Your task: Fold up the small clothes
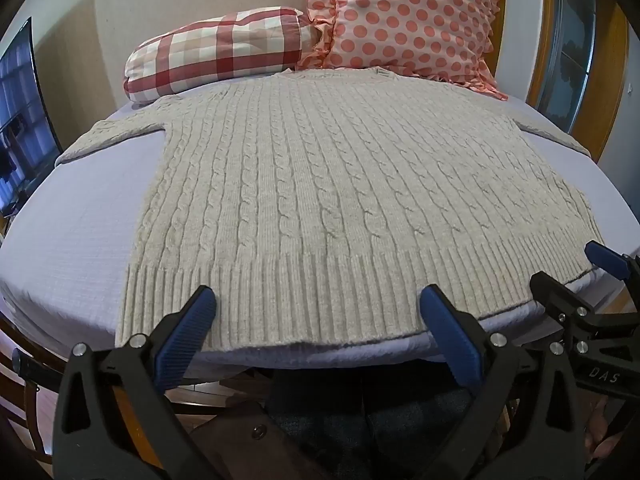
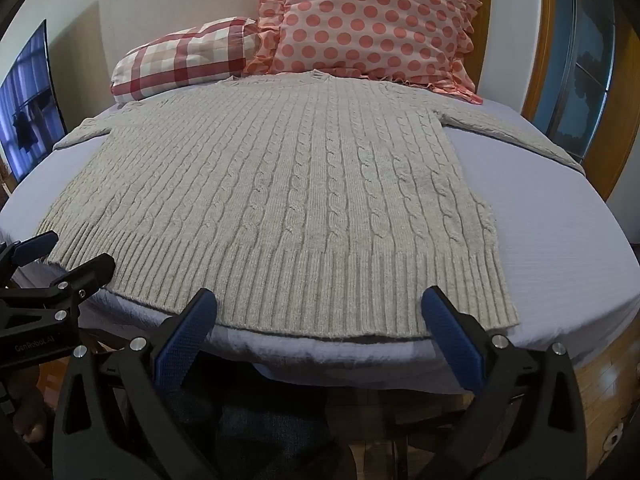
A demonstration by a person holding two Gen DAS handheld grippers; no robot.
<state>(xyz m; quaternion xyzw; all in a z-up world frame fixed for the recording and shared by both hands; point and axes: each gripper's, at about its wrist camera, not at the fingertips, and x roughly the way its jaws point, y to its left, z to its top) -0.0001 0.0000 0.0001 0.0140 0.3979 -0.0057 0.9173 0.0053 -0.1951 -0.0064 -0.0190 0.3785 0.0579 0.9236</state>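
Left claw (image 1: pixel 316 296) wide apart over sweater (image 1: pixel 312 184) hem (holding nothing); right claw (image 2: pixel 318 298) likewise.

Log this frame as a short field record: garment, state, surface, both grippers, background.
garment: beige cable-knit sweater
state: laid flat, unfolded, sleeves spread, hem nearest the grippers
surface: lavender sheet
left gripper: open, at the hem, holding nothing
right gripper: open, at the hem, holding nothing
background: checked pillow and polka-dot pillow beyond the collar
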